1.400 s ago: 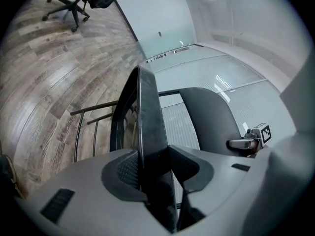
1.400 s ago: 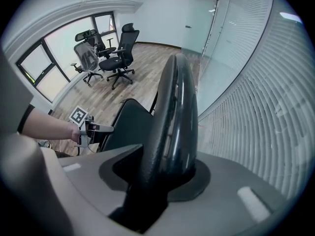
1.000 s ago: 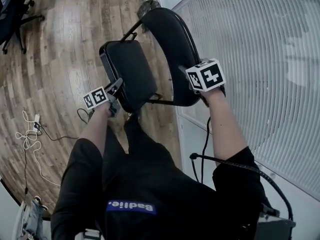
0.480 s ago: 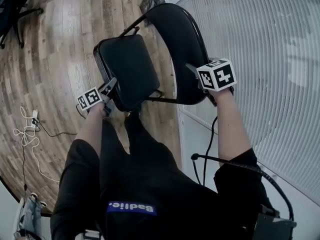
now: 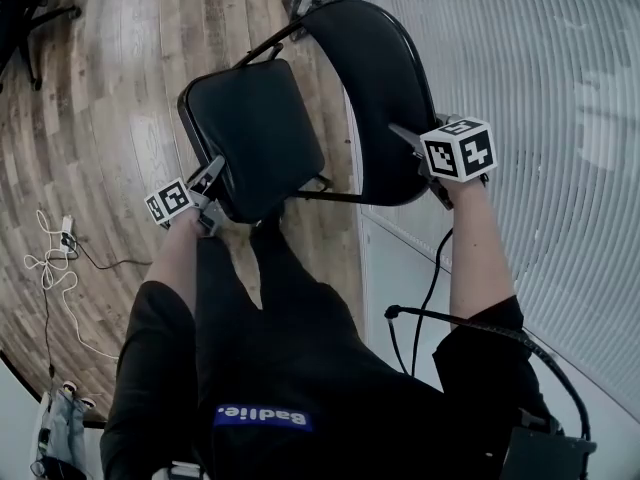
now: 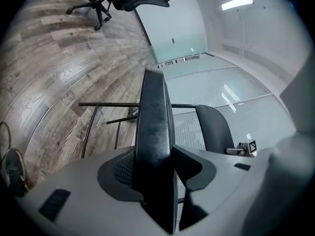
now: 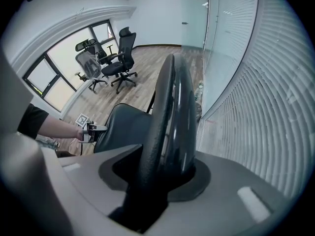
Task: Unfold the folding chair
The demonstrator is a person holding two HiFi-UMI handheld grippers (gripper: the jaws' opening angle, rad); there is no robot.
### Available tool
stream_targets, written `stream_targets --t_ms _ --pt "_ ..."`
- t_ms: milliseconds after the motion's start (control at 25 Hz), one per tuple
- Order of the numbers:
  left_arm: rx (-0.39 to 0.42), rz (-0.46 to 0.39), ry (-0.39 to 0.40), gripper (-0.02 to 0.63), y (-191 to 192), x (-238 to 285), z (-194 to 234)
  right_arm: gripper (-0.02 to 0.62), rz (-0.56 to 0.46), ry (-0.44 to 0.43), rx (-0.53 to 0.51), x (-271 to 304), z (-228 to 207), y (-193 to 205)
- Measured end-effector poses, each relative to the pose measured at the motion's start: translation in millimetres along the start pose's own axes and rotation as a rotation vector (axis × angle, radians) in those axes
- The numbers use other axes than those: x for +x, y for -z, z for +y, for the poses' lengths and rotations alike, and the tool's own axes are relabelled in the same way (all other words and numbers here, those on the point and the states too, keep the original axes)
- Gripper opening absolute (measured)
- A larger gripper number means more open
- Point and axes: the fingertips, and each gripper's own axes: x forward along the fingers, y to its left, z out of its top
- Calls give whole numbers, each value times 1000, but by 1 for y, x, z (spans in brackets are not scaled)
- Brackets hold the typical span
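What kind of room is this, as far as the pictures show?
Probably an office: wheeled office chairs stand on a wood floor, and slatted blinds cover one wall.

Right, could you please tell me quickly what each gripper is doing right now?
Left gripper: holding the seat by its front edge; its fingers have just been opening slightly.
Right gripper: closed on the backrest.

Black short-sleeved top (image 5: 300,368); blue label (image 5: 262,417), white lettering; thick black cable (image 5: 410,314).
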Motion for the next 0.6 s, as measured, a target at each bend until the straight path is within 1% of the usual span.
stream_targets --t_ms 160,440,600 --pt "5 2 5 179 -1 1 11 143 -5 -19 6 5 -9 4" --pt "-22 -6 21 186 -1 -3 29 144 -11 -53 17 14 -23 10" --pt "-12 -6 19 190 -2 -6 48 144 -14 -78 31 25 -31 15"
